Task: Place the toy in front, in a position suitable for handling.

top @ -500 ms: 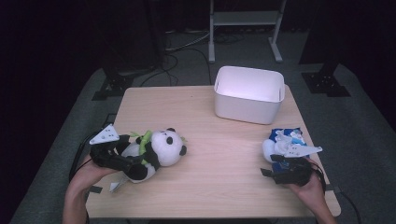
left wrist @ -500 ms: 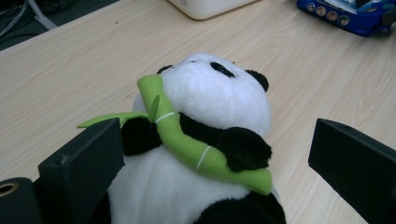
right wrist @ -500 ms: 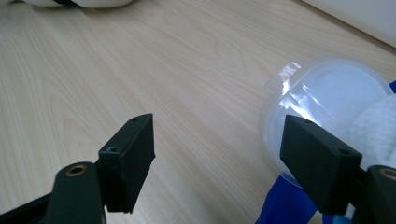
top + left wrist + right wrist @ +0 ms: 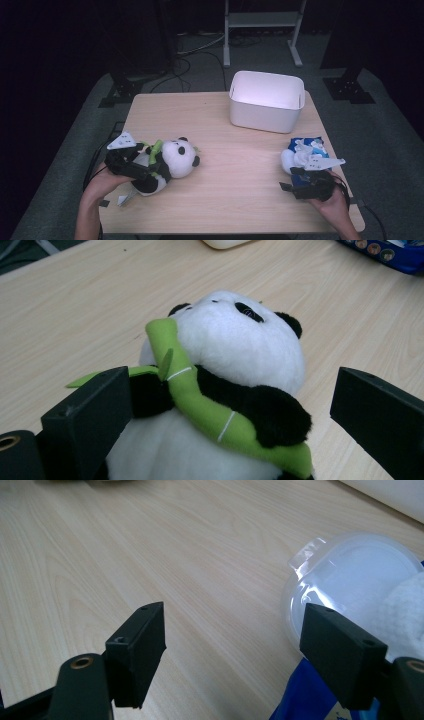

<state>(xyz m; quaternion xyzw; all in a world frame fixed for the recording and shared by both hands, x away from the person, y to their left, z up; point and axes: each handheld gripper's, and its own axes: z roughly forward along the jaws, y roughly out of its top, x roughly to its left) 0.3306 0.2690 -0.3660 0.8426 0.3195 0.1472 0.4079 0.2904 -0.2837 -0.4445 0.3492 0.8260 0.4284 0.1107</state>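
Left gripper (image 4: 141,169): held low at the near-left part of the light wooden table (image 4: 225,200), forearm entering from the bottom edge, jaws pointing right. Jaws spread wide, one on each side of the black-and-white plush panda (image 4: 167,165); left jaw against the plush, right jaw clear of it. Nothing clamped.

The panda lies on its back on the table, head toward the table's middle, hugging one green felt bamboo stalk (image 4: 200,400) across its chest.

Right gripper (image 4: 297,179): at the near-right edge, hand wrapped around its body, jaws pointing left and away. Jaws parted, bare tabletop between them, nothing gripped. One jaw sits just beside the clear round plastic tub (image 4: 350,580), which holds a white cloth-like wad (image 4: 405,610) and rests on a blue printed packet (image 4: 312,142).

Count: one panda, one tub, one packet, one white rectangular plastic bin (image 4: 267,102). The bin stands at the far-right of the table, well apart from both grippers; its interior looks bare.
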